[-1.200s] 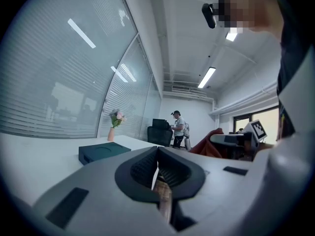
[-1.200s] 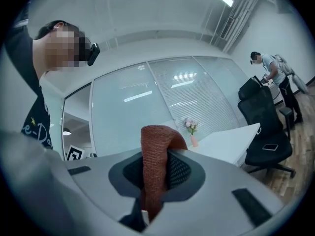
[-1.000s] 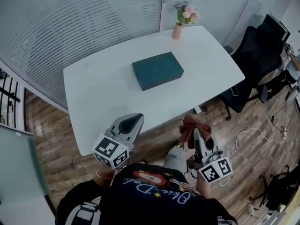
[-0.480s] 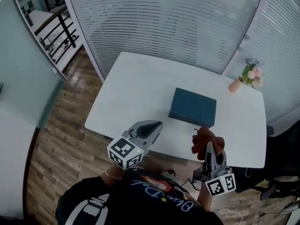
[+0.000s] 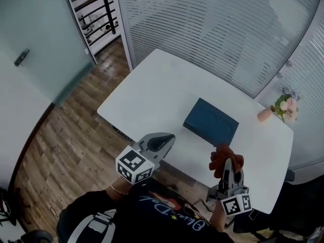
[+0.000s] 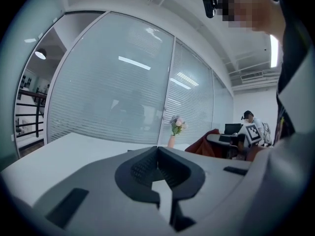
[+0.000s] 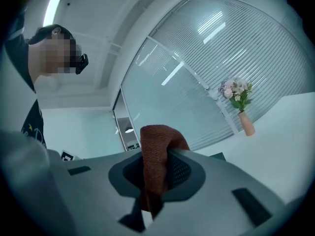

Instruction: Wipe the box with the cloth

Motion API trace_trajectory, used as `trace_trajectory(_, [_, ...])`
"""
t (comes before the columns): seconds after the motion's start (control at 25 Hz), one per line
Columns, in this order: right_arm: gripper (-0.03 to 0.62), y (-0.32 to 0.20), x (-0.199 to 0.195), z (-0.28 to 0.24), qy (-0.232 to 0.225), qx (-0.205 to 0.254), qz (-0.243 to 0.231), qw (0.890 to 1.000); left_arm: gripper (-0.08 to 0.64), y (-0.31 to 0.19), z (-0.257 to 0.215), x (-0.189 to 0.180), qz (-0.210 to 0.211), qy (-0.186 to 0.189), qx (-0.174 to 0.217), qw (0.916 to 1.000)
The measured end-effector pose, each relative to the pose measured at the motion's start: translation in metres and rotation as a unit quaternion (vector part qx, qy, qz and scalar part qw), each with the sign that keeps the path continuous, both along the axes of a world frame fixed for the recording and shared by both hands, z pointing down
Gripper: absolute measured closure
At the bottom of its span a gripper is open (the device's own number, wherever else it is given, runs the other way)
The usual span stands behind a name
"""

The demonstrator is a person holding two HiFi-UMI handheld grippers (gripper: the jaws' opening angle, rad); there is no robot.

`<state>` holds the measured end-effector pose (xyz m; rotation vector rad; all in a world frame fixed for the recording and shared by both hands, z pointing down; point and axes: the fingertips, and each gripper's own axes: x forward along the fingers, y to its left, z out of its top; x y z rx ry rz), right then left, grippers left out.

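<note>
Now the box (image 5: 210,121) lies flat on the desk (image 5: 152,92), long axis aimed at the vase (image 5: 264,114). Beside the box, right tongs (image 5: 227,165) pinch the cloth (image 5: 225,156); left tongs (image 5: 166,140) are together, empty.

On table (image 5: 152,96), in right half: box (image 5: 211,122), flat on top. Right of box, nr table's far-right corner: vase w/ flowers (image 5: 265,114), well apart from box. At table's near edge, left of box: left gripper (image 5: 170,137), tips twd box, apart from it. Near-right, nr box's near corner: right gripper (image 5: 227,162), w/ cloth (image 5: 224,155) betw. its jaws, bunched past tips. Beyond table, far side: blinds wall (image 5: 212,29). Far left, on floor (image 5: 66,130): railing (image 5: 107,11).
</note>
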<state>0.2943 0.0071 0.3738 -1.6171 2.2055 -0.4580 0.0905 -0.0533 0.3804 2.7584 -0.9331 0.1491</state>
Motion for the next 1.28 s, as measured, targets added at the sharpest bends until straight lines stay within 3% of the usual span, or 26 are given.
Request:
trace_trajectory(0.16, [0.545,-0.005,-0.003,0.003,-0.008,0.0,-0.017,1.0,0.555,0.0,-0.002,-0.004,-0.018,-0.005,0.003,0.9998])
trace_trajectory(0.32, [0.545,-0.015,-0.01,-0.006,0.007,0.013,-0.025,1.0,0.555,-0.009,-0.005,-0.003,-0.006,-0.001,0.009,0.9999])
trace_trajectory(0.48, [0.545,-0.039,-0.019,-0.035,0.048,0.04,-0.022,0.998,0.555,-0.031,-0.008,-0.003,0.019,0.01,0.011,0.9997])
trace_trajectory(0.6, [0.545,-0.068,-0.022,-0.06,0.085,0.062,-0.021,0.994,0.555,-0.057,-0.023,0.006,0.036,0.024,0.035,0.9984])
trace_trajectory(0.76, [0.545,-0.115,-0.014,-0.068,0.109,0.061,-0.016,0.992,0.555,-0.088,-0.032,0.009,0.042,0.033,0.051,0.9973])
trace_trajectory(0.88, [0.545,-0.153,-0.012,-0.067,0.141,0.048,-0.018,0.989,0.555,-0.097,-0.021,0.004,0.052,0.027,0.035,0.9977])
trace_trajectory(1.0, [0.543,-0.196,-0.018,-0.058,0.211,0.03,-0.029,0.977,0.555,-0.109,-0.006,-0.003,0.048,0.03,0.015,0.9983])
trace_trajectory(1.16, [0.543,-0.246,-0.032,-0.022,0.32,-0.026,-0.028,0.947,0.555,-0.133,0.007,-0.022,0.034,0.035,0.014,0.9987])
trace_trajectory(1.28, [0.543,-0.273,-0.051,0.002,0.357,-0.043,-0.045,0.932,0.555,-0.153,0.009,-0.038,0.023,0.031,0.025,0.9989])
